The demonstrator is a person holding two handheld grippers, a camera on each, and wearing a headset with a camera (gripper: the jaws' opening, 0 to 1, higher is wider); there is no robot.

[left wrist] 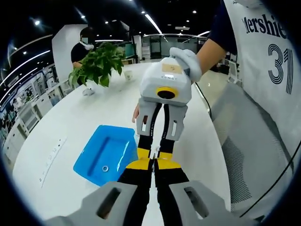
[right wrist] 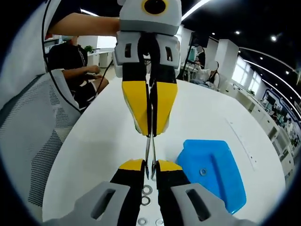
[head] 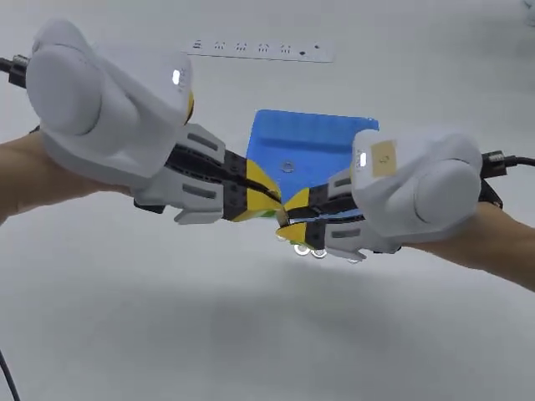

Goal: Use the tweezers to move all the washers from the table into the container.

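Thin metal tweezers (right wrist: 150, 150) run between the two grippers, which meet tip to tip above the white table. My left gripper (head: 269, 200) is shut on their upper part, and in the right gripper view its yellow jaws (right wrist: 150, 132) clamp them. My right gripper (right wrist: 150, 168) is shut around their lower end. Several washers (right wrist: 147, 189) lie on the table just under the right gripper, also seen as washers (head: 309, 249) in the head view. The blue container (head: 309, 146) sits behind the grippers with one washer (head: 287, 167) inside.
A white power strip (head: 259, 48) lies at the far side of the table. A potted plant (left wrist: 96, 66) stands on the table far off. A person (right wrist: 70, 61) sits beside the table at a mesh chair (right wrist: 28, 141).
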